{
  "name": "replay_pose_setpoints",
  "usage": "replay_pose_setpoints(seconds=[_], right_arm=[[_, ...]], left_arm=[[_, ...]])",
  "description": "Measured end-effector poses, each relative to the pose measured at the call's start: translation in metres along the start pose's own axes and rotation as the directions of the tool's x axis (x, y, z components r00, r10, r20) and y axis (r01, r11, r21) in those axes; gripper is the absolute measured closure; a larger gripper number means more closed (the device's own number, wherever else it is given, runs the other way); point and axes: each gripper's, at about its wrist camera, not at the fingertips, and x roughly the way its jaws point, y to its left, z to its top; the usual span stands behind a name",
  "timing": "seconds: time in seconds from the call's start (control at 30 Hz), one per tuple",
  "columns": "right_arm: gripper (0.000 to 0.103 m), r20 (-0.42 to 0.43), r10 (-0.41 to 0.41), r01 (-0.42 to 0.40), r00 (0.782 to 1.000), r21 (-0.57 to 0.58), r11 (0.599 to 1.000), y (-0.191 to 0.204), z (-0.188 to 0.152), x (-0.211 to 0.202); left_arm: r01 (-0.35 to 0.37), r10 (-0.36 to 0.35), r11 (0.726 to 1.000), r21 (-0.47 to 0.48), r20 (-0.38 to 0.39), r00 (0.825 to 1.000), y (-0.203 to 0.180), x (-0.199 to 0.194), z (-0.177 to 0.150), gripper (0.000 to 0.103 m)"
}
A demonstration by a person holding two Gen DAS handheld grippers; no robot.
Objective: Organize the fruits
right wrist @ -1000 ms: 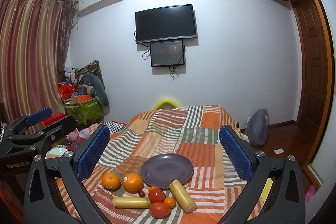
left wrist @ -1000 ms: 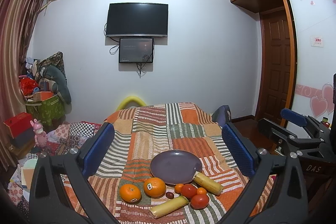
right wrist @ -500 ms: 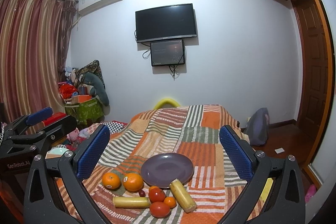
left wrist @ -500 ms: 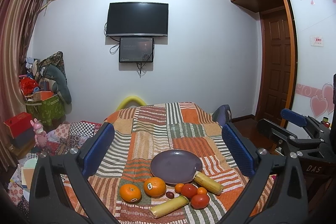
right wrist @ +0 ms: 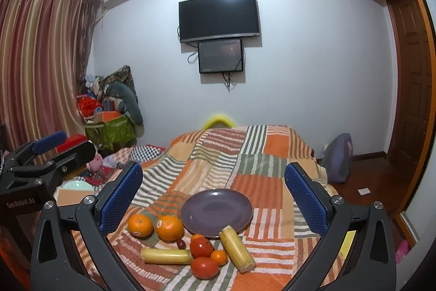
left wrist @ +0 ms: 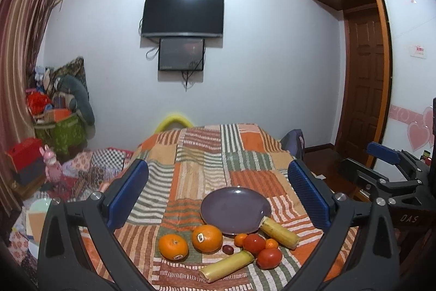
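We hold both tools above the near end of the patchwork blanket (left wrist: 207,154), clear of all items. The left gripper (left wrist: 218,187) has its jaws spread wide with nothing between them; the right gripper (right wrist: 214,187) is likewise released and empty.

Task status: no fruit is yet on the purple plate (left wrist: 231,206), which is bare. All items lie on the blanket along its near rim:

- Two large oranges (left wrist: 207,238), side by side, left of the plate.
- Two red tomatoes (left wrist: 269,258), close together, with two small orange fruits (left wrist: 241,239) among them.
- One small dark fruit (left wrist: 227,249) between the oranges and the tomatoes.
- Two yellow cylindrical pieces (left wrist: 226,266); one lies nearest us, the other has one end touching or overlapping the plate rim.

We judge the work as not started. Remaining: pick each fruit in turn and set it on the plate, presumably grouped by kind. The round items may roll on the soft cloth.
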Motion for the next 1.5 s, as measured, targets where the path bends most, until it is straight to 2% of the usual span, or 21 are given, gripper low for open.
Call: replay_pose_setpoints(seconds=[0.13, 0.2, 0.33, 0.47, 0.6, 0.67, 0.77, 0.87, 1.17, 1.23, 1.5], right_arm=[[0.000, -0.051, -0.017, 0.017, 0.999, -0.003, 1.000, -0.006, -0.010, 0.017], [0.000, -0.096, -0.020, 0.020, 0.995, 0.002, 1.000, -0.011, -0.016, 0.030], [0.000, -0.174, -0.008, 0.009, 0.985, 0.000, 1.000, -0.019, -0.027, 0.051], [0.000, -0.242, -0.020, 0.015, 0.970, -0.020, 1.000, -0.024, -0.039, 0.069], [0.003, -0.331, -0.012, 0.004, 0.943, -0.025, 1.000, -0.030, -0.056, 0.087], [0.012, -0.376, -0.003, -0.008, 0.927, -0.026, 1.000, -0.033, -0.064, 0.096], [0.019, -0.431, 0.015, -0.023, 0.902, -0.013, 1.000, -0.040, -0.074, 0.110], [0.028, -0.480, 0.039, -0.041, 0.876, 0.006, 0.999, -0.044, -0.085, 0.122], [0.037, -0.583, 0.113, -0.083, 0.805, 0.078, 0.993, -0.052, -0.110, 0.150], [0.038, -0.595, 0.119, -0.089, 0.795, 0.079, 0.993, -0.051, -0.113, 0.155], [0.046, -0.643, 0.135, -0.102, 0.754, 0.089, 0.991, -0.053, -0.125, 0.173]], left_arm=[[-0.029, 0.028, 0.999, -0.019, -0.060, 0.998, 0.017, 0.020, -0.009, 0.000], [-0.071, 0.069, 0.997, -0.023, -0.095, 0.993, 0.027, 0.033, -0.015, 0.000], [-0.148, 0.144, 0.989, -0.011, -0.168, 0.975, 0.046, 0.058, -0.029, 0.000], [-0.152, 0.141, 0.988, -0.026, -0.255, 0.957, 0.069, 0.083, -0.046, 0.002], [-0.143, 0.129, 0.990, -0.017, -0.329, 0.936, 0.082, 0.106, -0.064, 0.006], [-0.132, 0.118, 0.991, -0.013, -0.366, 0.923, 0.085, 0.117, -0.075, 0.007], [-0.107, 0.092, 0.994, -0.013, -0.422, 0.902, 0.089, 0.130, -0.089, 0.011], [-0.090, 0.072, 0.996, -0.015, -0.472, 0.879, 0.091, 0.144, -0.102, 0.012], [-0.066, 0.038, 0.998, -0.024, -0.599, 0.800, 0.096, 0.178, -0.143, 0.013], [-0.061, 0.030, 0.998, -0.030, -0.614, 0.789, 0.097, 0.182, -0.149, 0.013], [-0.042, 0.000, 0.998, -0.049, -0.645, 0.764, 0.097, 0.197, -0.166, 0.014]])
